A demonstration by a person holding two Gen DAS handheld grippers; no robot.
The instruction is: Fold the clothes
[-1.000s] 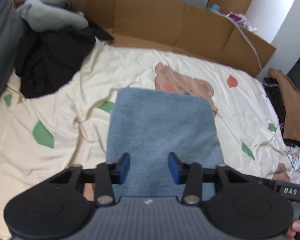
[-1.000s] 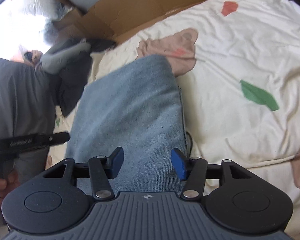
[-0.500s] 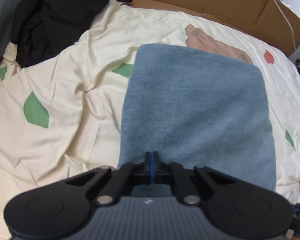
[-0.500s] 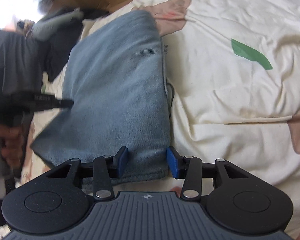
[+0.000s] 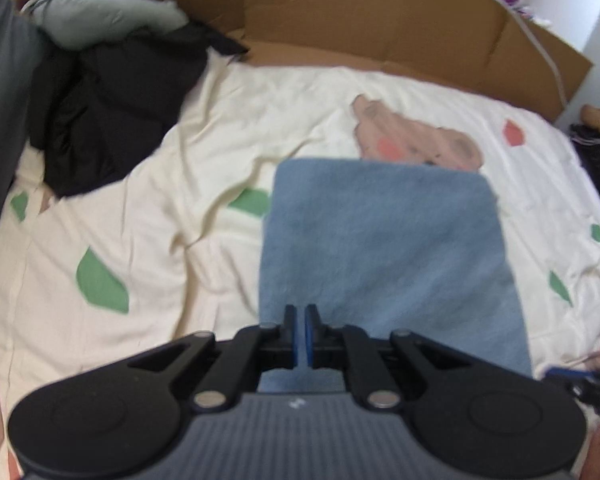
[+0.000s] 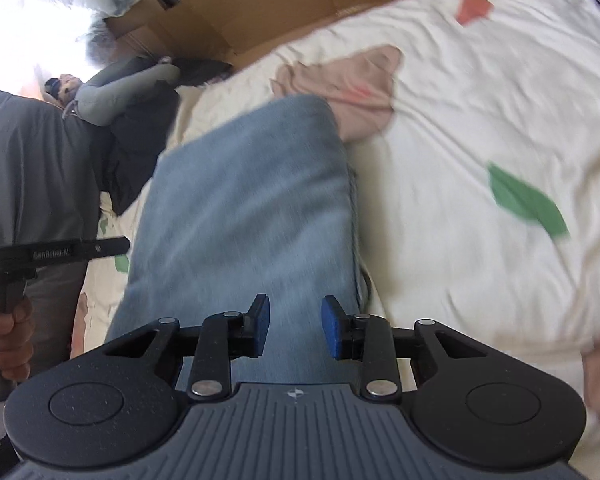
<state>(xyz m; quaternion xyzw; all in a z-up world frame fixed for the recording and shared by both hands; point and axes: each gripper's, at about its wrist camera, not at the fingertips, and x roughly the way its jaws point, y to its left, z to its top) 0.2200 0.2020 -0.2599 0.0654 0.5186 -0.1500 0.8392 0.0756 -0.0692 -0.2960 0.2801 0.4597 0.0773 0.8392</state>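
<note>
Gripping the near edge of the folded blue denim garment (image 5: 384, 248) looks like the step in hand, and the main risk is that you lift with only one side properly caught. Your left gripper (image 5: 299, 334) is clenched, its blue pads nearly touching at the garment's near hem; whether cloth is pinched between them cannot be told, because the fingers hide that spot. Your right gripper (image 6: 293, 326) has its jaws closing, with denim lying between the pads but not yet pressed by them. If you raise your hands before the right side bites, the fold may sag, twist or slide open, and the layers could separate. A second risk is catching the cream bedsheet (image 5: 148, 216) together with the denim, since the garment lies flat on it and the sheet is already creased; that would drag the bedding and skew the fold. A thin dark cord or thread (image 6: 367, 280) shows at the garment's right edge and might snag. The garment itself is a thick, neat rectangle of faded blue denim, lying in the middle of the bed, its far edge overlapping a pink bear print (image 5: 416, 140). A heap of black clothes (image 5: 112, 120) sits well apart at the far left, and brown cardboard (image 5: 380, 16) lines the far side of the bed.
</note>
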